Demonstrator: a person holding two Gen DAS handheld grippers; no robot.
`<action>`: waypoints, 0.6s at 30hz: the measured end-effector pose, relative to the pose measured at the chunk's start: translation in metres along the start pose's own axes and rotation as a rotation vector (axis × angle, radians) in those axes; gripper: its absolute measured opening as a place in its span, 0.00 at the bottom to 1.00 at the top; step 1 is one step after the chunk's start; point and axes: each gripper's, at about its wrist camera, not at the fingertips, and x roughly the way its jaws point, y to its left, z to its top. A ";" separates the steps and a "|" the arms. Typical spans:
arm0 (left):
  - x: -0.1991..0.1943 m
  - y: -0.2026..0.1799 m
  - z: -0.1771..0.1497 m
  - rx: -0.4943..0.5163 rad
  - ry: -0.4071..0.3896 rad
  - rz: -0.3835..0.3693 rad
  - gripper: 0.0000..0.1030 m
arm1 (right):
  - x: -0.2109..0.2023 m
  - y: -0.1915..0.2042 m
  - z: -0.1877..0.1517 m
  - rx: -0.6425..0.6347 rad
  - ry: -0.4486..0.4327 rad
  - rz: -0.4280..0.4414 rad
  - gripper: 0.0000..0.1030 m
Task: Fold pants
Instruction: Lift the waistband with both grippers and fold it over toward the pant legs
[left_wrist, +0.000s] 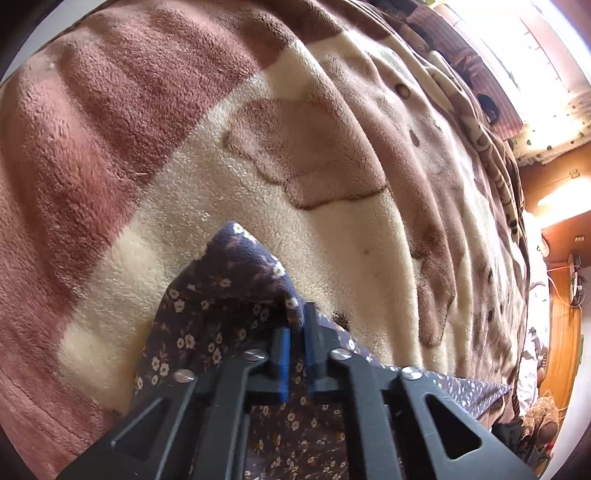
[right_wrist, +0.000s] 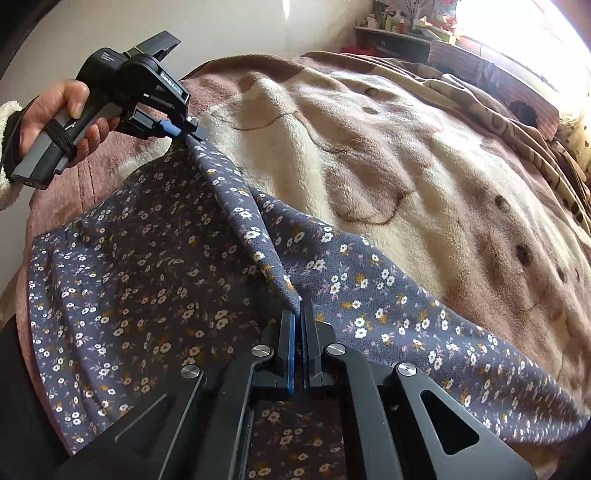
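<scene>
The pants (right_wrist: 147, 258) are dark blue-grey with small white and orange flowers, and they lie spread on a pink and cream fleece blanket (right_wrist: 406, 166). My right gripper (right_wrist: 298, 314) is shut on a raised fold of the pants near the bottom of the right wrist view. At upper left there, a hand (right_wrist: 62, 107) holds my left gripper (right_wrist: 186, 133), which pinches the far corner of the pants, so the edge runs taut between the two. In the left wrist view, my left gripper (left_wrist: 296, 325) is shut on a peaked corner of the pants (left_wrist: 221, 295) above the blanket (left_wrist: 184, 166).
The blanket covers a bed, with rumpled brown bedding (right_wrist: 517, 122) toward the far side. A shelf with small items (right_wrist: 399, 26) stands under a bright window. Wooden furniture (left_wrist: 561, 332) stands at the right edge of the left wrist view.
</scene>
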 end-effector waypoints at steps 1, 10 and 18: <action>-0.005 -0.001 -0.001 0.005 -0.012 -0.008 0.02 | -0.001 0.000 0.001 -0.004 -0.002 -0.005 0.02; -0.088 0.005 -0.019 0.013 -0.207 -0.194 0.02 | -0.041 -0.004 0.020 0.048 -0.087 -0.037 0.02; -0.139 0.015 -0.060 0.051 -0.279 -0.215 0.02 | -0.084 0.019 0.022 0.020 -0.144 -0.064 0.02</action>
